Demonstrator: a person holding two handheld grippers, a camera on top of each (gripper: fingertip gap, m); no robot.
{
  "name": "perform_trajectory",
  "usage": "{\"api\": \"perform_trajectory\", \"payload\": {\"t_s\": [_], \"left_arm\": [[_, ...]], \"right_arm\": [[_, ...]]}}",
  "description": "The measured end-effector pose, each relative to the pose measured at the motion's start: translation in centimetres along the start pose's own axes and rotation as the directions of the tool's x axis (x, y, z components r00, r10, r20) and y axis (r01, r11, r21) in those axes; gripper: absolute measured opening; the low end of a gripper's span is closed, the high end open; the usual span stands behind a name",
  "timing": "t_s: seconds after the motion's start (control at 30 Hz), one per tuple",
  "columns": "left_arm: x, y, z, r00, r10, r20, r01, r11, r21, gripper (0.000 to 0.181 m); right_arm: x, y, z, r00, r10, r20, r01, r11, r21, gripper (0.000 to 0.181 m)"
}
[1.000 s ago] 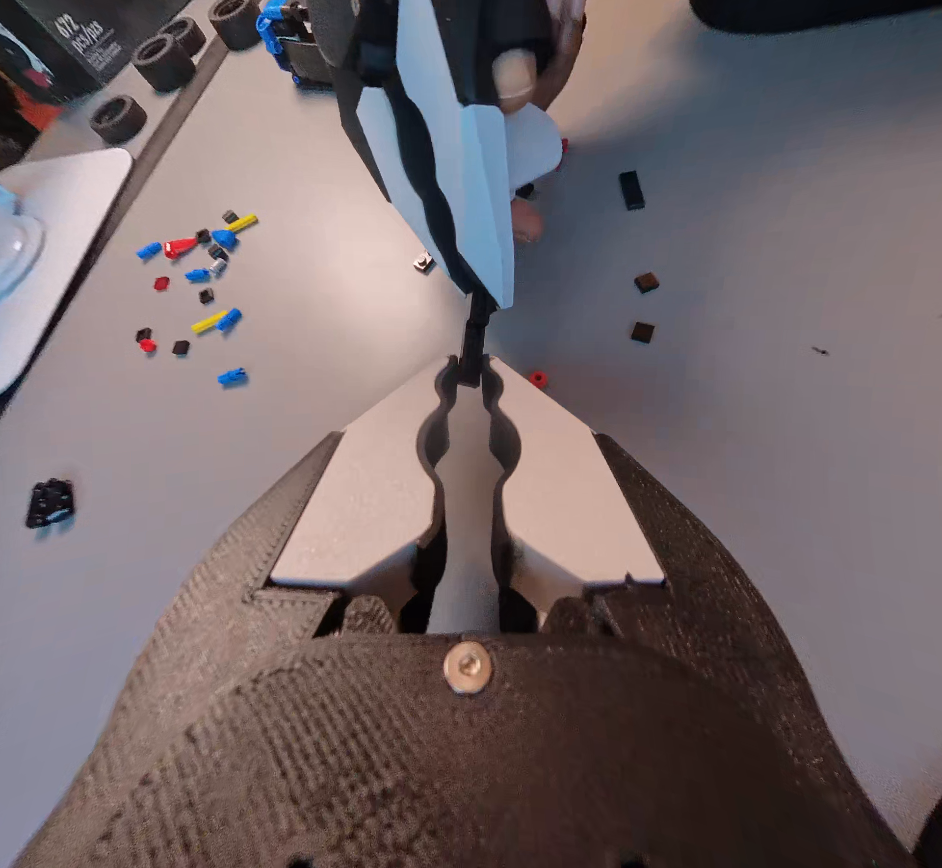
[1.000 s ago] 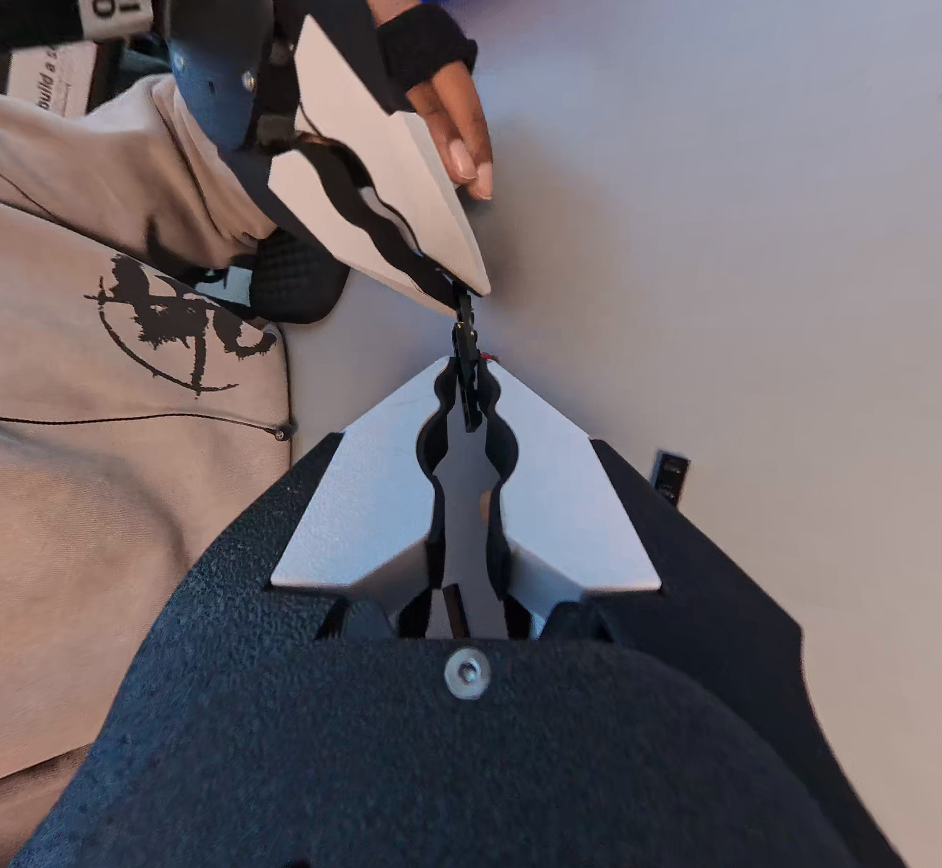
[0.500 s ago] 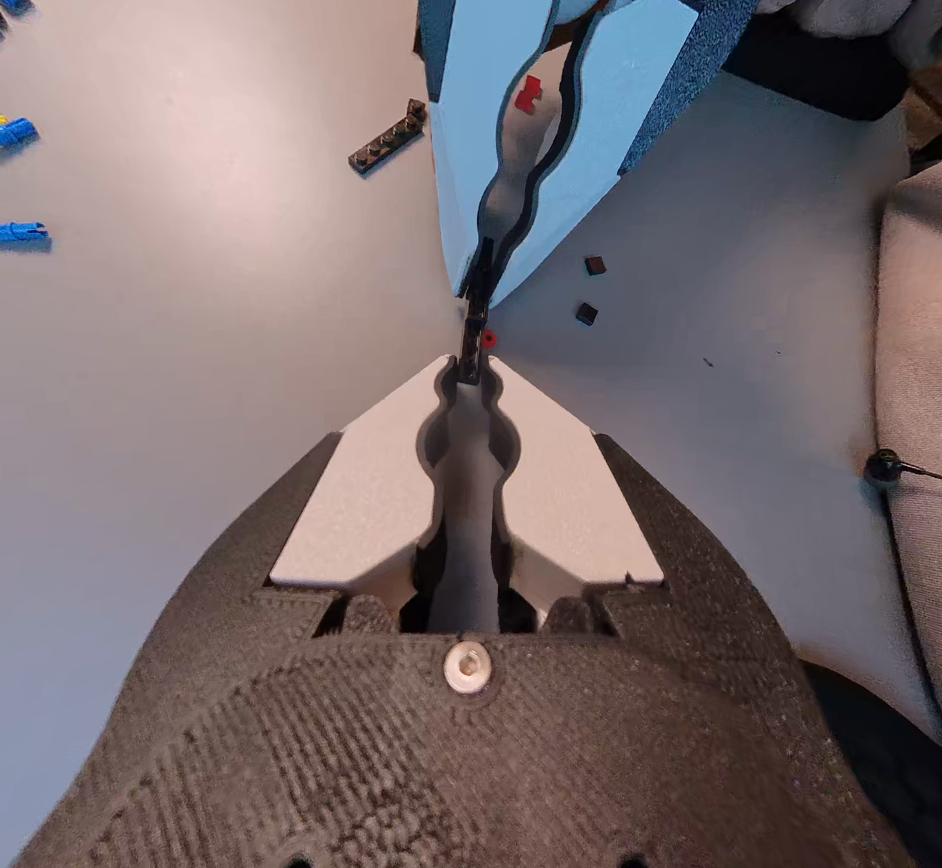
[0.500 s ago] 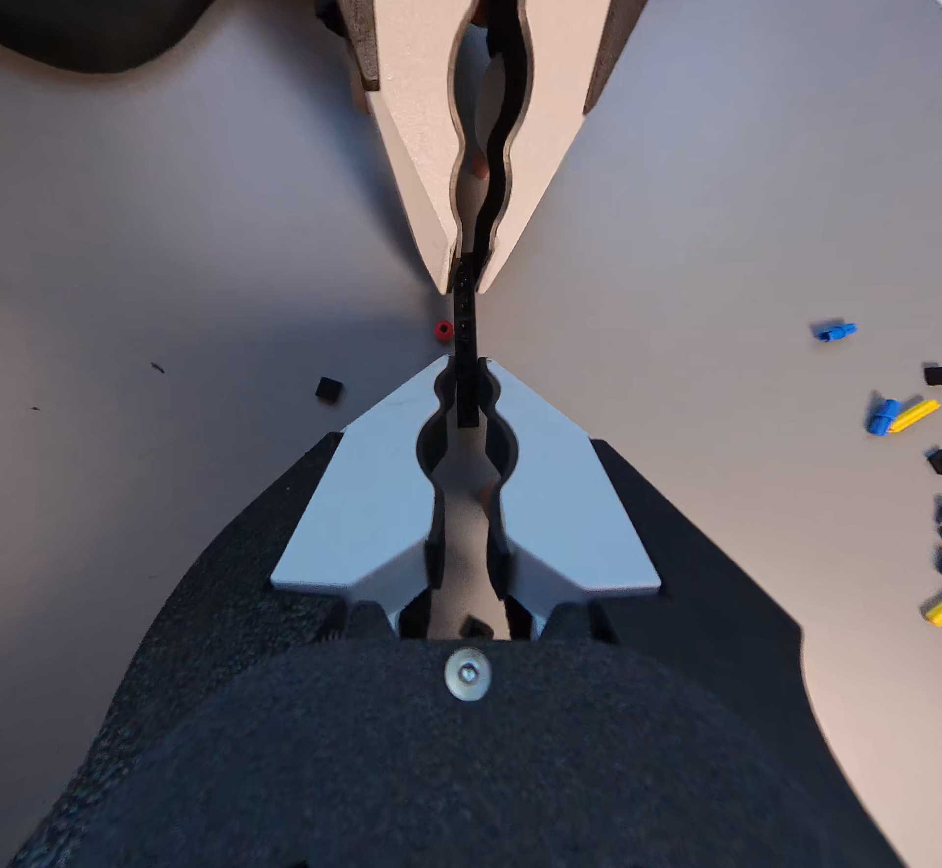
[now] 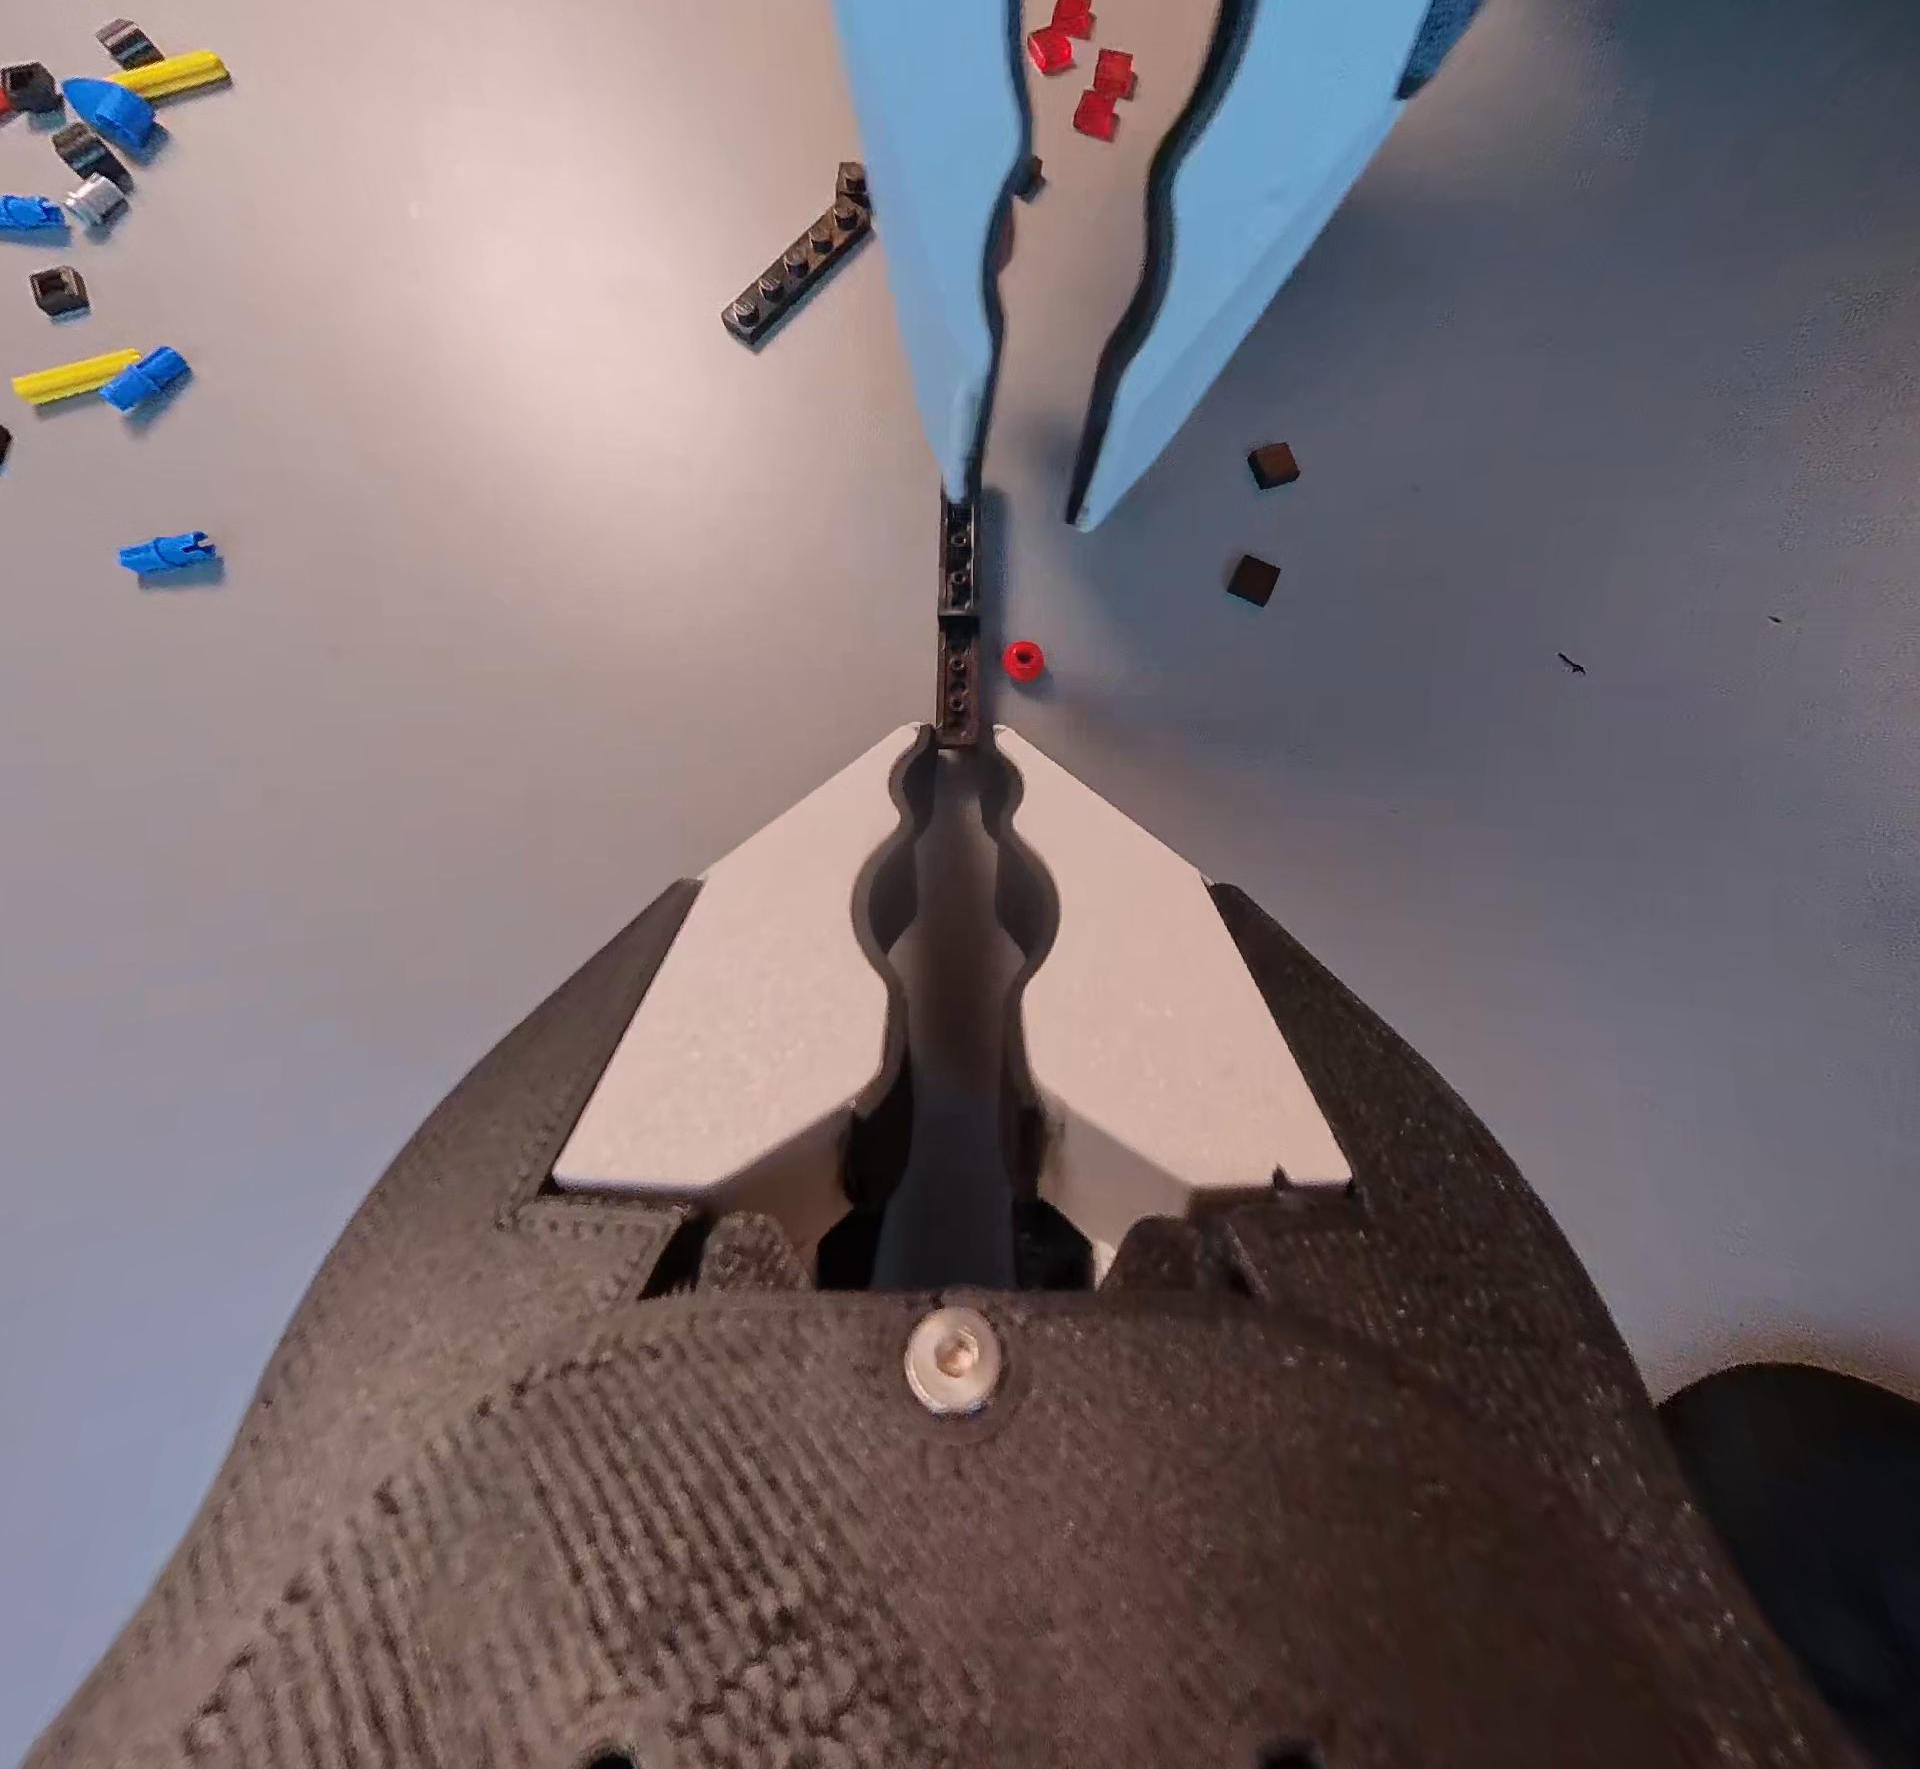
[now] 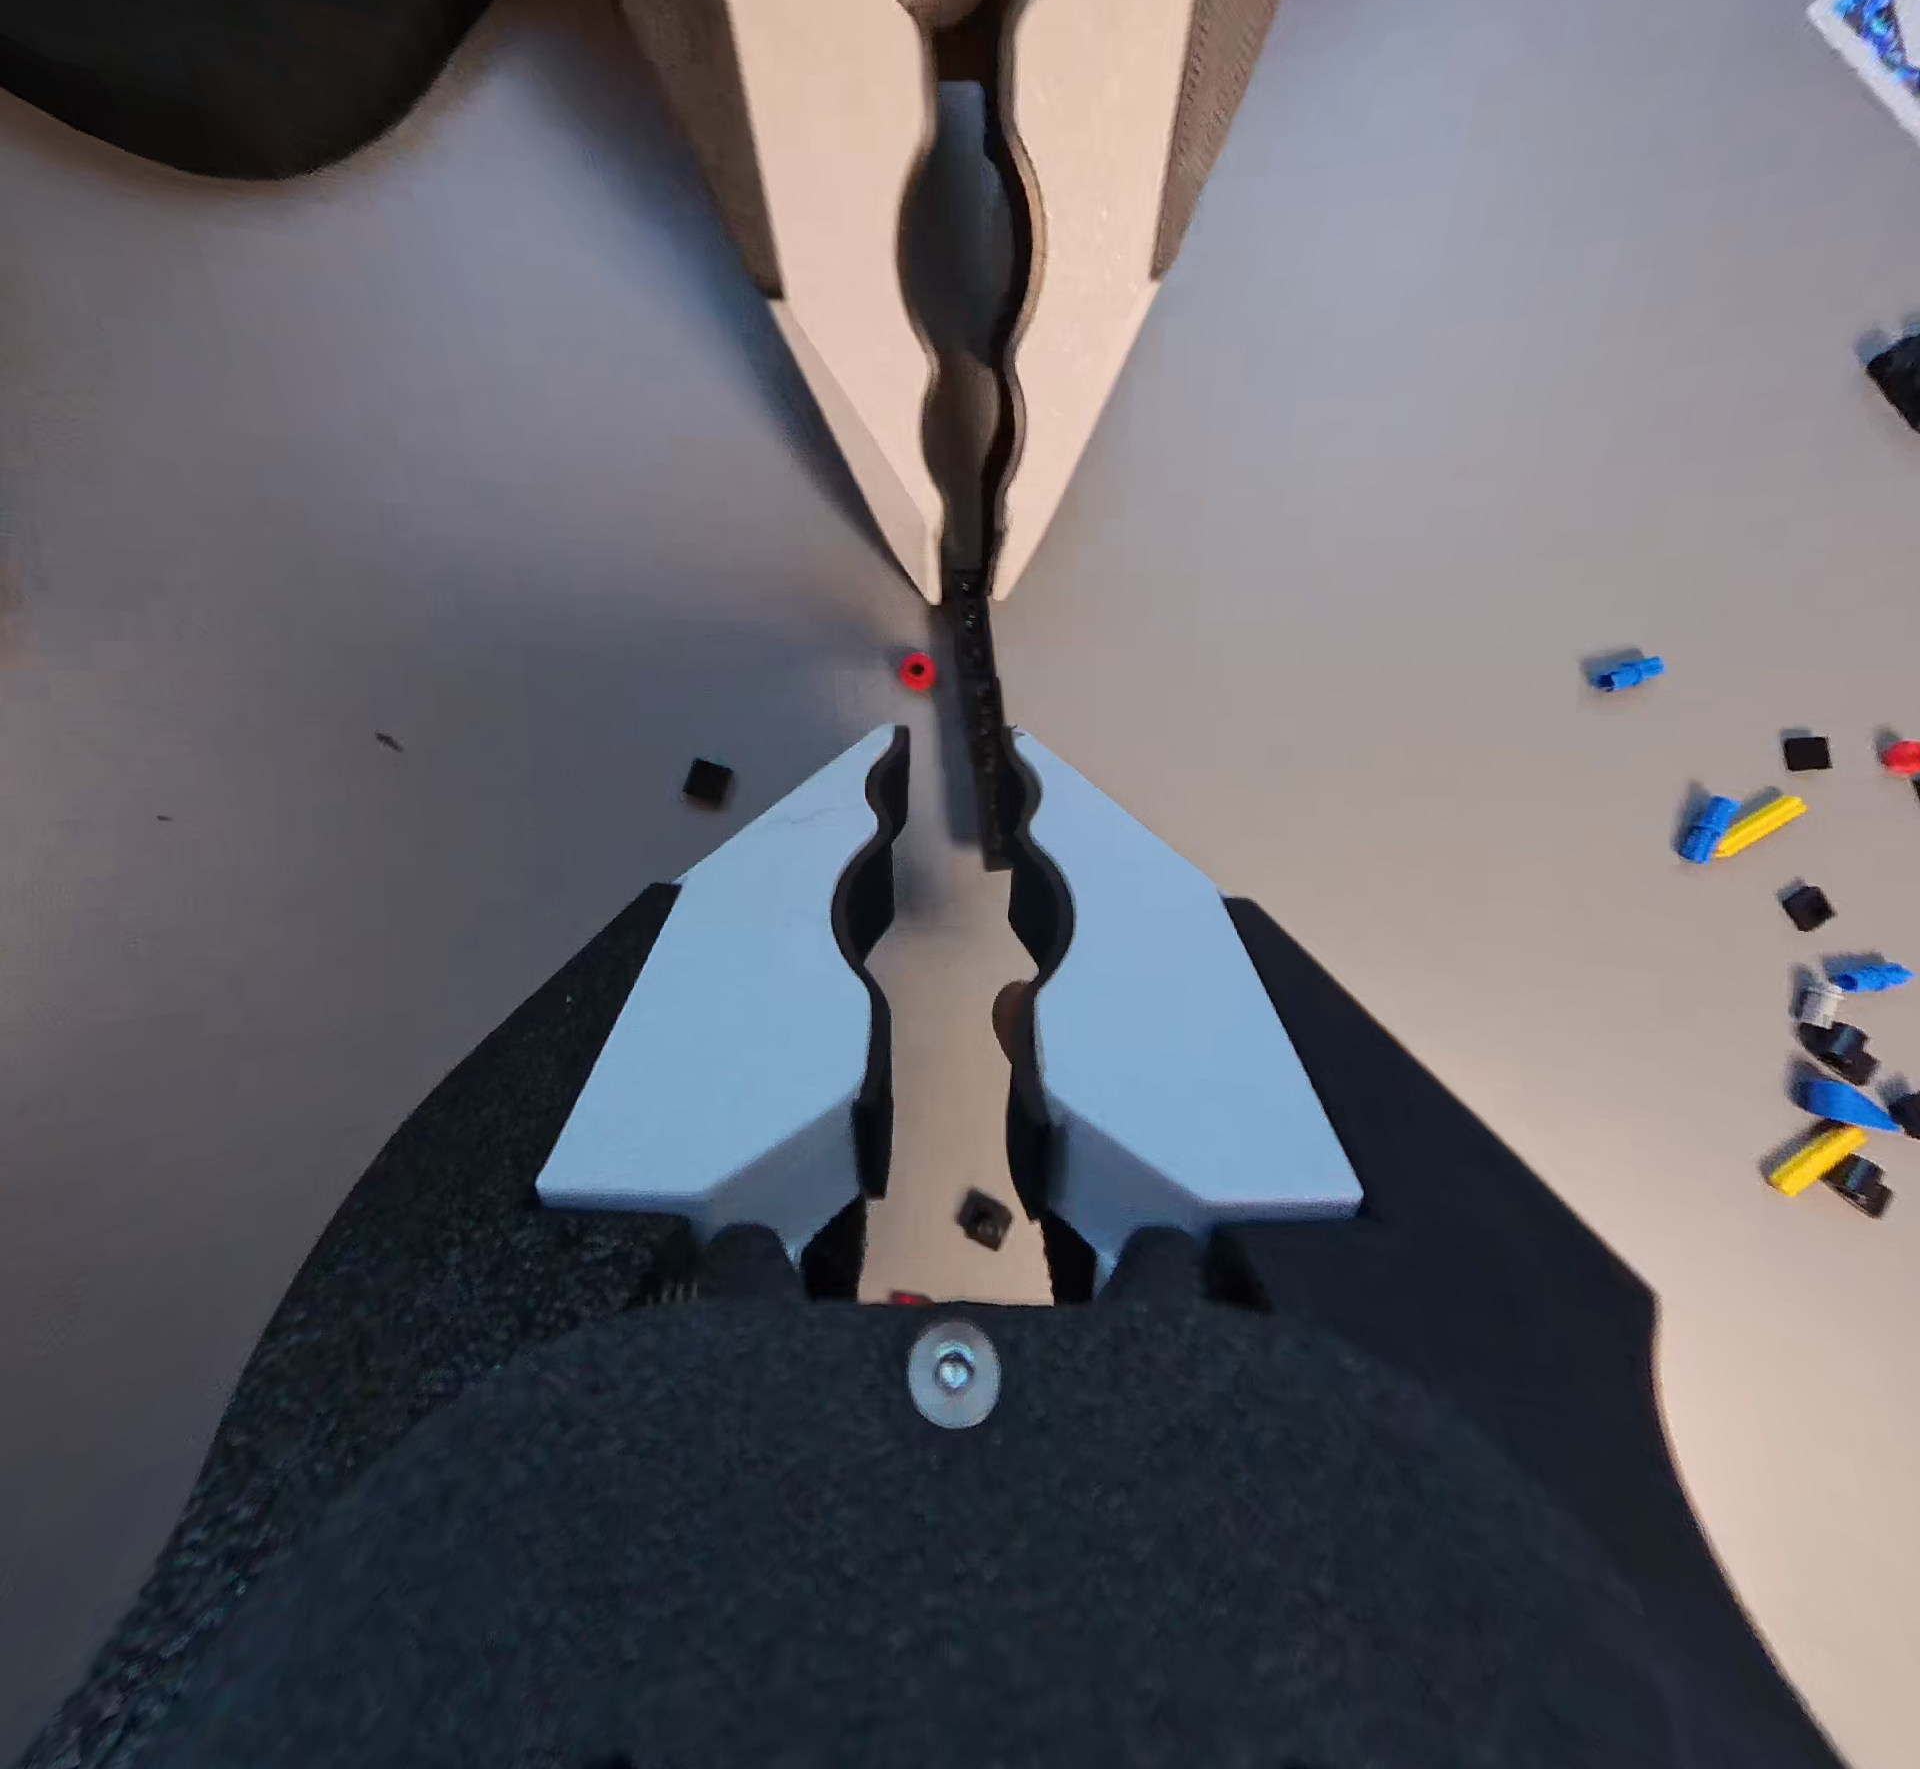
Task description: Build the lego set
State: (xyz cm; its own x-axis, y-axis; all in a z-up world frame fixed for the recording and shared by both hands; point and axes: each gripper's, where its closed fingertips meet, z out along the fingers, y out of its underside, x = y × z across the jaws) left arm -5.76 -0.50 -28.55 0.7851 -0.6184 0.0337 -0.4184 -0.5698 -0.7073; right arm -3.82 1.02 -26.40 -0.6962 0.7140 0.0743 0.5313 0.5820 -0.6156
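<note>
1. Left gripper (image 5: pixel 958 732) clamps one end of the black plate strip (image 5: pixel 960 613), holding it above the table (image 5: pixel 520 680), likely steadying it.
2. Right gripper (image 6: pixel 956 743) stands parted, strip against one finger; likely releasing.

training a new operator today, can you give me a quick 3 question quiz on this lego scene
1. True or false: the left gripper is shut on the black lego strip.
2. The right gripper is: A) open, B) clamped on the strip, C) out of view.
3. Fill in: the small round piece lying on the table beside the strip is coloured ____.

Key: 1 true; 2 A; 3 red.
</note>
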Motion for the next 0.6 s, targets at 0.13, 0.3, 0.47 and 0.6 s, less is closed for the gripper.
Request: {"api": "perform_trajectory", "payload": {"t_s": [0.13,0.3,0.47,0.6], "left_arm": [[0.1,-0.1,0.1,1.000,0.000,0.013,0.000,1.000,-0.009,0.006],[-0.1,0.1,-0.1,0.999,0.004,0.036,-0.003,1.000,-0.023,0.010],[0.0,0.1,-0.6,0.999,0.009,0.041,-0.009,1.000,-0.007,0.013],[0.5,-0.4,-1.2,1.000,0.001,0.017,-0.002,0.998,0.059,0.015]], "right_arm": [[-1.7,0.3,1.2,0.998,0.044,-0.041,-0.046,0.998,-0.048,0.008],[-1.1,0.4,2.3,0.989,0.129,-0.067,-0.131,0.991,-0.038,0.009],[-0.9,-0.1,2.8,0.991,0.112,-0.068,-0.116,0.991,-0.061,0.008],[-1.0,-0.5,2.8,0.993,0.107,-0.043,-0.109,0.993,-0.047,0.005]]}}
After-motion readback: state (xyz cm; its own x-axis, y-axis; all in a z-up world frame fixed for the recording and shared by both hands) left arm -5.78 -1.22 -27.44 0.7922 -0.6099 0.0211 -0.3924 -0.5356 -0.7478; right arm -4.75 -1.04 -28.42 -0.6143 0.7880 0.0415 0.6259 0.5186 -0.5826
